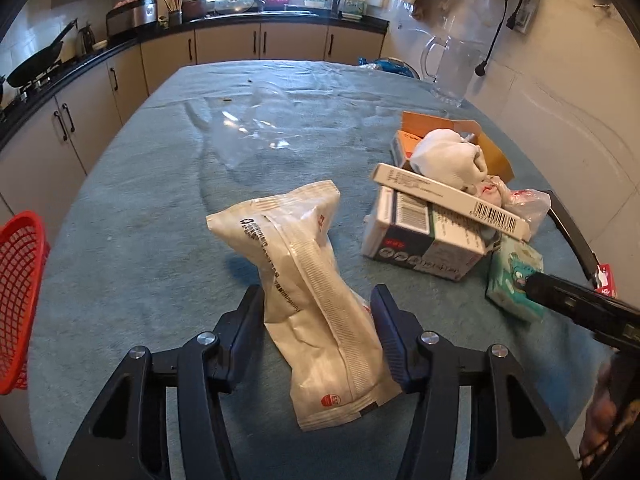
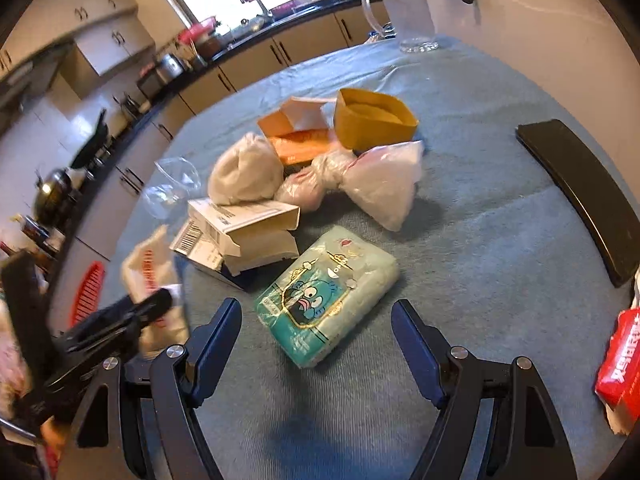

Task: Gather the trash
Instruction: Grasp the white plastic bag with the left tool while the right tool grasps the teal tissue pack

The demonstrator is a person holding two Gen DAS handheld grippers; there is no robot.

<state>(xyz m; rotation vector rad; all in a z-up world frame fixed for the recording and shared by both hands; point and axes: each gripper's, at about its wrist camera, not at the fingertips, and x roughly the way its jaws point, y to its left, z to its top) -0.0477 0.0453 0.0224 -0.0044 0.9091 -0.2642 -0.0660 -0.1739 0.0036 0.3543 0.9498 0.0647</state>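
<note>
Pinching a crumpled white wrapper, the left gripper is holding it about halfway along, both pads touching its sides with the jaws roughly half open; the wrapper's far end is tilting up off the blue tablecloth. Lying just beside the wrapper is a pile of trash: flattened cardboard boxes, an open orange carton, a white cloth bundle and a knotted plastic bag. The right gripper is hovering with its jaws wide apart, gripping nothing; a teal tissue pack printed with a cartoon face is lying on the cloth between and just beyond its fingertips, apart from both pads. A red basket is showing at the table's left edge, a clear glass pitcher is standing at the far side, and a red packet is sitting at the right edge.
</note>
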